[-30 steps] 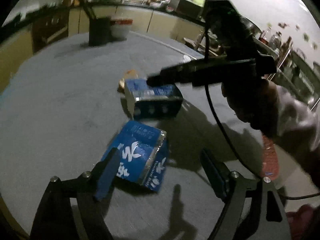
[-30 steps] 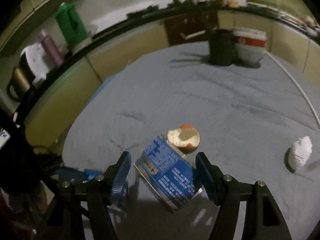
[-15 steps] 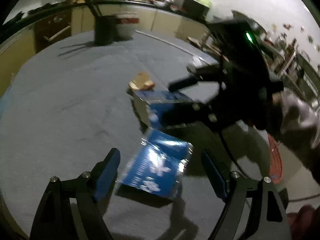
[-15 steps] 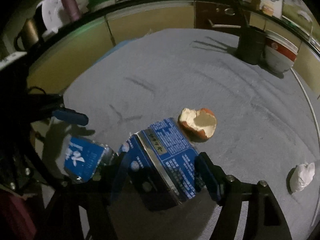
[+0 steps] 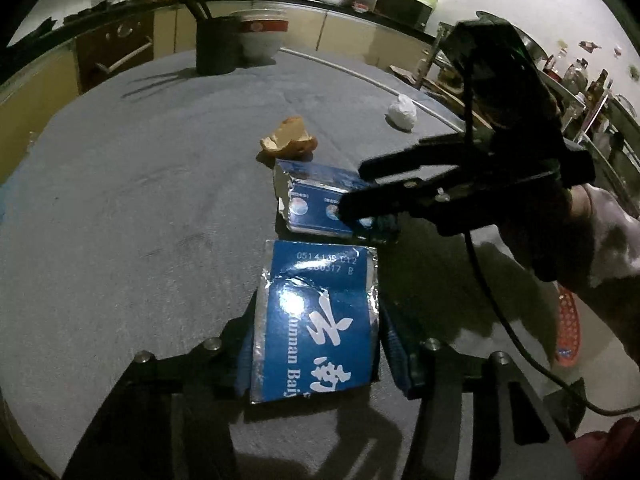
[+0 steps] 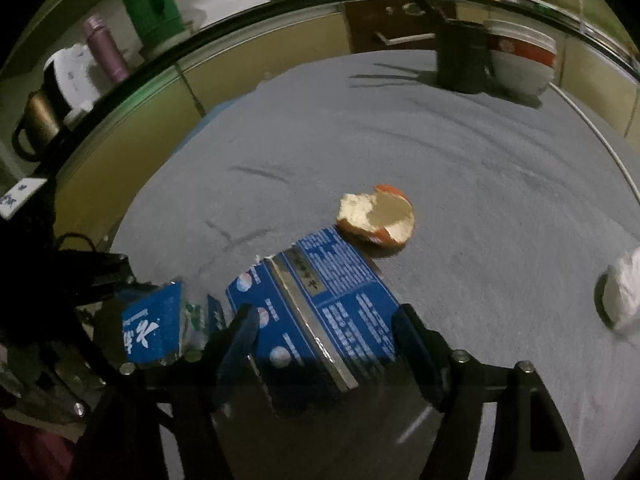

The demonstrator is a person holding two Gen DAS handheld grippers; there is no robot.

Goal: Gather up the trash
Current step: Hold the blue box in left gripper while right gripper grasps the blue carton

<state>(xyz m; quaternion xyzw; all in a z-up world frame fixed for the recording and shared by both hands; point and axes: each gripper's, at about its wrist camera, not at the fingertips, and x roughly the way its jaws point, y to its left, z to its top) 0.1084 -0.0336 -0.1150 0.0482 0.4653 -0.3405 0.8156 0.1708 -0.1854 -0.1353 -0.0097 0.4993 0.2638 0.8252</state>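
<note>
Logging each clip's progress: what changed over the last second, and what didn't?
Left gripper closed in around the near blue carton; right gripper came down around the far blue carton; both jaws closing. Fruit peel, white wad, cup and bowl stayed put.

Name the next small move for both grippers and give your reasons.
Probably finish both squeezes before lifting. The left gripper is closing, its pads at the sides of the near blue carton. The right gripper is also closing, straddling the far blue carton. Both cartons appear to lie on the grey tabletop.
</note>
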